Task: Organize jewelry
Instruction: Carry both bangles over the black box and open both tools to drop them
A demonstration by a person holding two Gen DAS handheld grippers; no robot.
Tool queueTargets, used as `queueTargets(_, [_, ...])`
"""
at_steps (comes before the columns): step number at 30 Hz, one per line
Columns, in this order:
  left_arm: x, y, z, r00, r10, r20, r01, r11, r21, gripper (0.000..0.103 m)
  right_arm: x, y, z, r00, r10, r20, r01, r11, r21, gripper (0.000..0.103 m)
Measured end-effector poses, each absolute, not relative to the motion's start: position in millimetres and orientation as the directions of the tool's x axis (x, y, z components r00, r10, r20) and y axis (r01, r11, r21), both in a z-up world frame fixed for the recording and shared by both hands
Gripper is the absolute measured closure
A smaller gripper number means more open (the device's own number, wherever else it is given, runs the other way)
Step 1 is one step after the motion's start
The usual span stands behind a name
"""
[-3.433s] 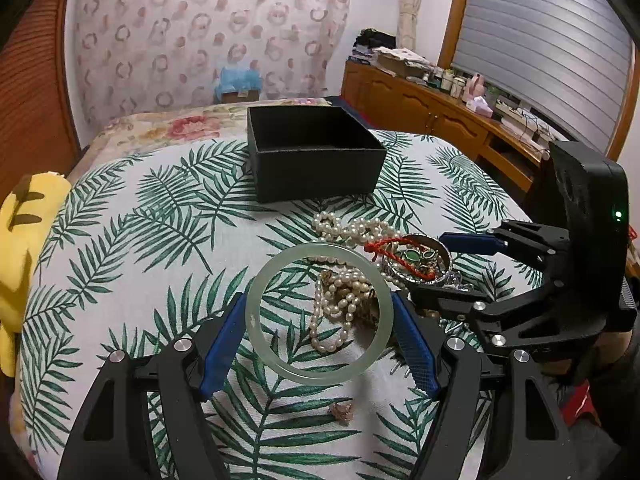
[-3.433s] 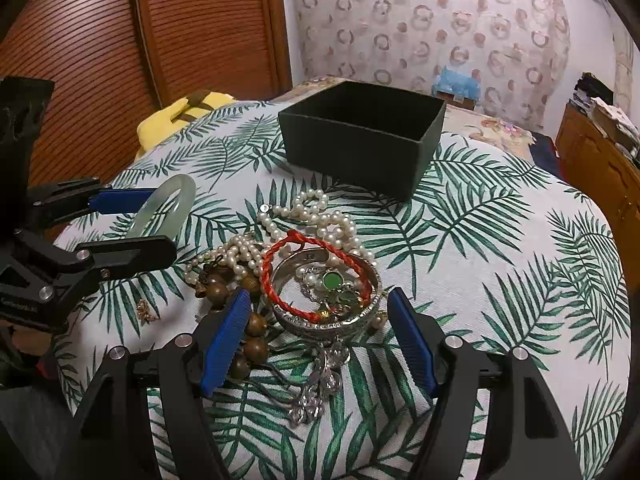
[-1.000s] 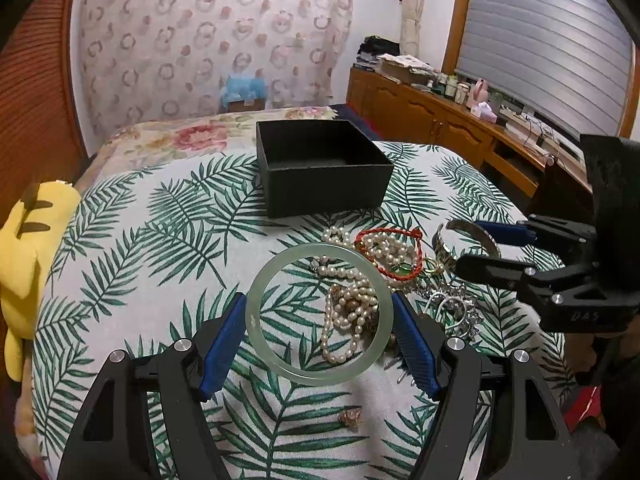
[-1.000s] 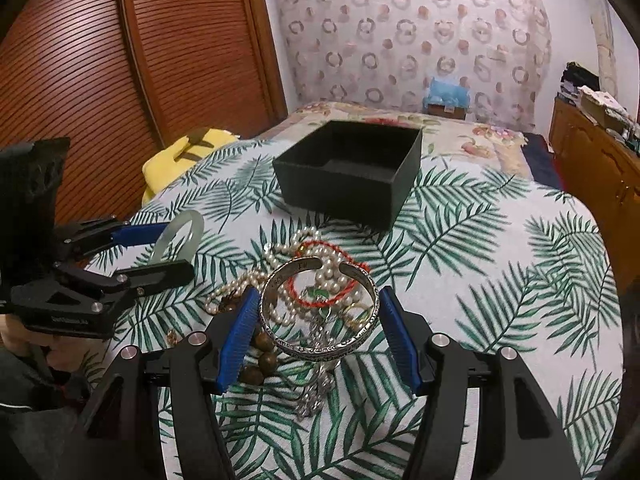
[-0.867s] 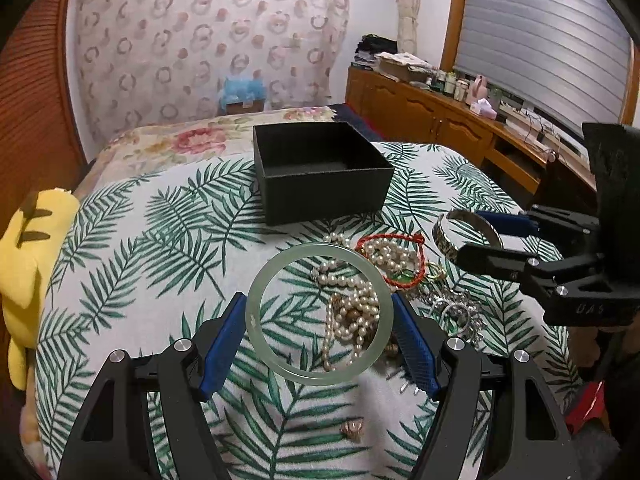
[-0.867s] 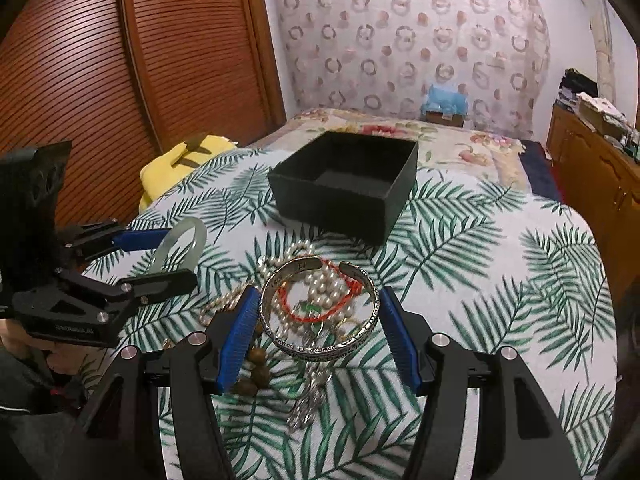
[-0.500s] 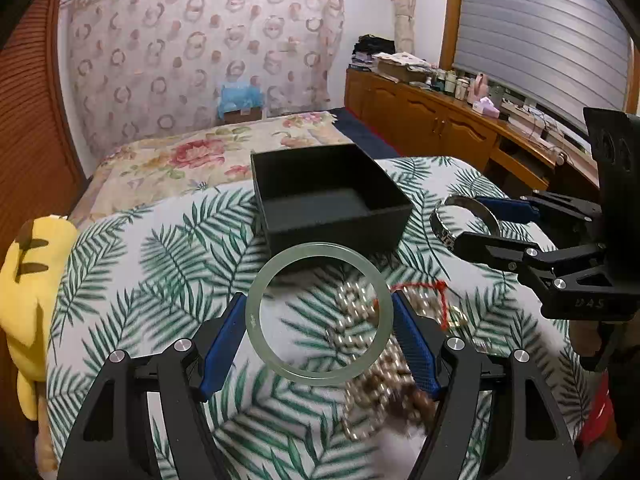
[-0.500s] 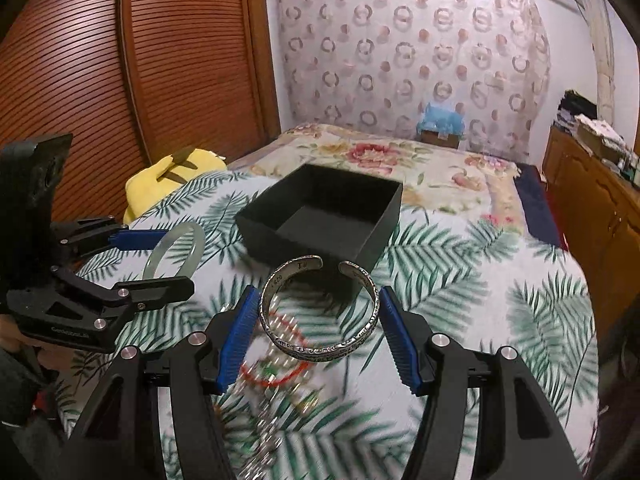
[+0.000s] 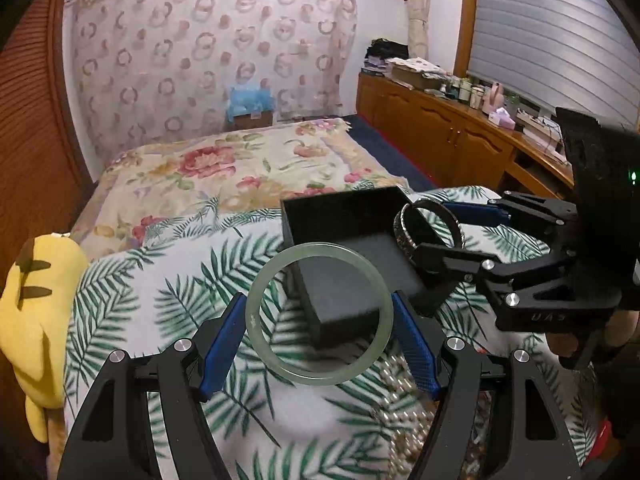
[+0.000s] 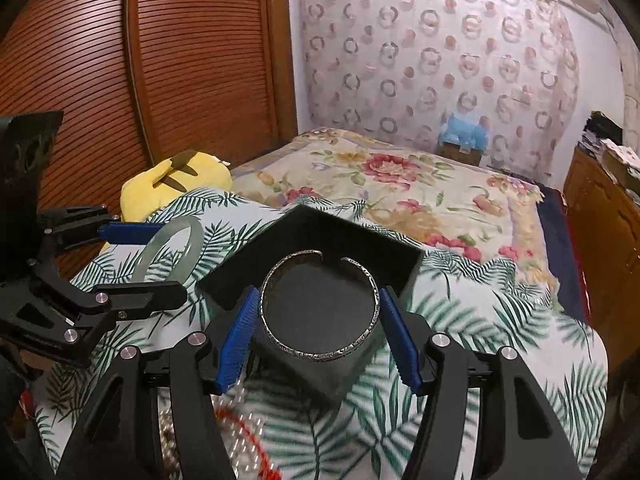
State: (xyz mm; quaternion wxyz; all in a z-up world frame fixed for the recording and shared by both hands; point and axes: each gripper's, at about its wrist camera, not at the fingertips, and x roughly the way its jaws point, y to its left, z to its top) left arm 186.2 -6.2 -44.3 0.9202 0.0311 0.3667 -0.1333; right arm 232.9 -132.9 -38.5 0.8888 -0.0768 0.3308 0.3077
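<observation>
My left gripper (image 9: 319,314) is shut on a pale green jade bangle (image 9: 256,312), held flat above the near corner of the open black box (image 9: 352,280). My right gripper (image 10: 319,322) is shut on a silver cuff bracelet (image 10: 320,354), which hangs over the box (image 10: 320,236). In the left wrist view the right gripper (image 9: 436,226) holds the cuff (image 9: 404,232) above the box's right side. The right wrist view shows the left gripper (image 10: 148,258) with the bangle (image 10: 158,244) to the left of the box. Pearl strands (image 9: 400,404) and a red cord (image 10: 248,440) lie on the cloth below.
A palm-leaf cloth (image 9: 160,320) covers the surface. A yellow plush toy (image 9: 32,304) lies at its left edge. Behind are a floral bedspread (image 10: 400,184), a wooden slatted door (image 10: 120,60) and a cluttered wooden cabinet (image 9: 460,132).
Both grippers have moved forward from over the jewelry pile to the black box, each still carrying its bracelet. The pile has slipped to the bottom of both views.
</observation>
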Motion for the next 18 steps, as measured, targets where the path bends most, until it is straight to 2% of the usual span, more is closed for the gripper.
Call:
queueTargets(3, [201,-4,-42,0.694,-0.218,-0.686,0.263,0.964,-0.040,0.034,245,-130,-42,0.584,0.498,-0.641,-0.599,0.797,0.074,0.038])
queueTargets(6, [212,-6,-42,0.691,-0.216,-0.690,0.265,0.964,-0.037,0.034,254,-134,-43,0.582,0.507,-0.635,-0.595,0.798,0.092,0.026])
queueTargets(18, [251,-48,-48,0.659,-0.240,-0.713,0.337,0.941,-0.006,0.034,267,-192,-40,0.670,0.420,-0.612,-0.456,0.883,0.106,0.026])
